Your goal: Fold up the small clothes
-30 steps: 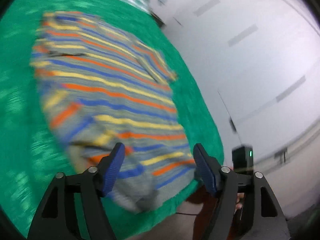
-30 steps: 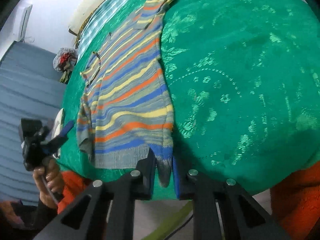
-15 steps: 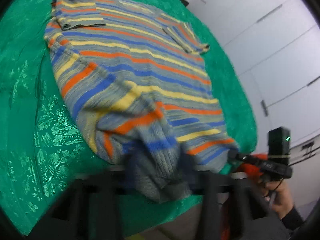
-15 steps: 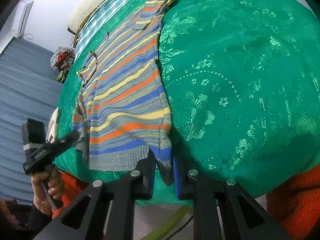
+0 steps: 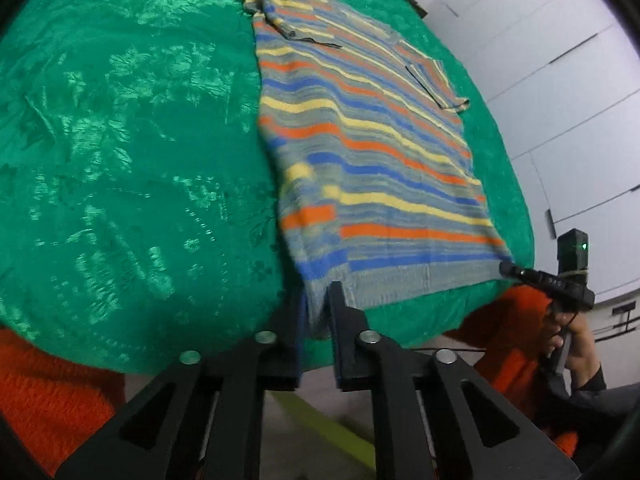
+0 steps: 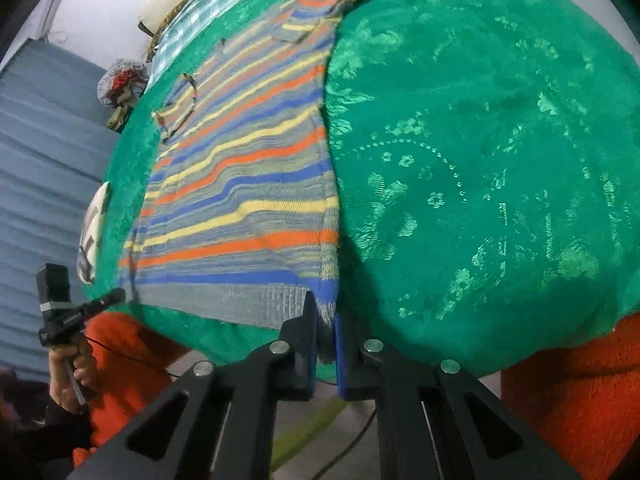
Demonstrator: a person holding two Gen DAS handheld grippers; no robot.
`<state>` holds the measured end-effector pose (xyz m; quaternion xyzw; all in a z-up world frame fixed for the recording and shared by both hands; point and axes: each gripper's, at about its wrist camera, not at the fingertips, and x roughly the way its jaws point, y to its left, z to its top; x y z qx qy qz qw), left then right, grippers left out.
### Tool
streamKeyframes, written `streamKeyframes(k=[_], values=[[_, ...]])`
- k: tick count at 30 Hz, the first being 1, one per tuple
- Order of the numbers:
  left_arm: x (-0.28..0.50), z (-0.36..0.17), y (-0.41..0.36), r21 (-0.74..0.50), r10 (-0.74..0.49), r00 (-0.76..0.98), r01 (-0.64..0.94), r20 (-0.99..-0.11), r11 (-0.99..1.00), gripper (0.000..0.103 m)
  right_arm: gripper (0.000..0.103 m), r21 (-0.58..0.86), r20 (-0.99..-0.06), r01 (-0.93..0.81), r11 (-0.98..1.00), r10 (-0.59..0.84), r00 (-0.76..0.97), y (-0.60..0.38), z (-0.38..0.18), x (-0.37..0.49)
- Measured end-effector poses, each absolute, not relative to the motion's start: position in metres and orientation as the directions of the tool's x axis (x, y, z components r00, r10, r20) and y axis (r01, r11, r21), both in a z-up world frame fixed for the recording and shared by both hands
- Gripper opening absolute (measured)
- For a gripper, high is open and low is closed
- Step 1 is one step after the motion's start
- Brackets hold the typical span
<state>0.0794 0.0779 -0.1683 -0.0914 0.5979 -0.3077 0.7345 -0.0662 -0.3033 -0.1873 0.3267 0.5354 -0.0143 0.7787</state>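
Note:
A grey knitted sweater point(image 5: 372, 152) with orange, yellow and blue stripes lies flat on the green bedspread point(image 5: 120, 140), its hem toward me. My left gripper point(image 5: 316, 312) holds the hem's left corner; its jaws are opening, with cloth still pinched between the pads. My right gripper point(image 6: 326, 320) grips the hem's right corner, its jaws closing tighter on the knit. In the right wrist view the sweater point(image 6: 240, 184) stretches away, with the left gripper point(image 6: 116, 296) at its far hem corner. The right gripper point(image 5: 508, 269) shows at the hem's other end in the left wrist view.
The green bedspread point(image 6: 480, 160) lies over an orange blanket point(image 5: 48, 392) that hangs at the near edge. A checked cloth point(image 6: 192, 20) and a grey-and-red knitted thing point(image 6: 122, 82) lie at the far end. White cupboard doors point(image 5: 560, 80) stand to the right.
My left gripper swung from over the sweater to its left hem corner and closed on it. The bunched hem now lies stretched straight. The right gripper kept its hold and place.

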Motion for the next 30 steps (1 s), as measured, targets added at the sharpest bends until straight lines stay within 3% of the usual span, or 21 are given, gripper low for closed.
streamKeyframes(k=[2,3,4,7,10,11,12,13,14,15,30], values=[[0.080,-0.173,0.076,-0.544,-0.597,0.096,0.317,-0.796,0.777,0.059,0.011,0.498,-0.842,0.387,0.776,0.326,0.430,-0.307,-0.190,-0.066],[0.080,-0.173,0.078,-0.559,-0.609,0.110,0.298,-0.785,0.774,0.064,0.018,0.504,-0.839,0.394,0.768,0.328,0.433,-0.309,-0.191,-0.066],[0.079,-0.172,0.077,-0.566,-0.616,0.116,0.292,-0.779,0.771,0.064,0.023,0.508,-0.837,0.397,0.765,0.330,0.436,-0.310,-0.190,-0.065],[0.080,-0.166,0.074,-0.559,-0.613,0.141,0.290,-0.778,0.777,0.066,0.023,0.520,-0.833,0.394,0.758,0.348,0.431,-0.310,-0.194,-0.064],[0.087,-0.168,0.048,-0.416,-0.485,0.162,0.331,-0.860,0.847,0.070,0.023,0.523,-0.834,0.380,0.763,0.364,0.415,-0.305,-0.198,-0.058],[0.089,-0.172,0.036,-0.318,-0.399,0.179,0.357,-0.899,0.878,0.061,0.023,0.517,-0.837,0.372,0.771,0.363,0.409,-0.301,-0.197,-0.055],[0.089,-0.174,0.031,-0.232,-0.325,0.203,0.376,-0.924,0.897,0.048,0.014,0.499,-0.847,0.366,0.786,0.352,0.399,-0.299,-0.196,-0.053],[0.090,-0.176,0.029,-0.182,-0.277,0.214,0.379,-0.937,0.907,0.015,0.005,0.468,-0.863,0.362,0.806,0.329,0.383,-0.297,-0.193,-0.053],[0.091,-0.175,0.033,-0.214,-0.301,0.201,0.364,-0.932,0.906,0.006,0.005,0.441,-0.876,0.365,0.820,0.306,0.373,-0.298,-0.190,-0.053],[0.091,-0.173,0.041,-0.257,-0.333,0.194,0.333,-0.923,0.907,0.004,0.004,0.430,-0.881,0.371,0.823,0.293,0.370,-0.300,-0.187,-0.055],[0.073,-0.173,0.070,-0.194,-0.252,0.243,0.240,-0.937,0.951,0.005,0.004,0.328,-0.929,0.379,0.865,0.222,0.296,-0.292,-0.195,-0.049]])
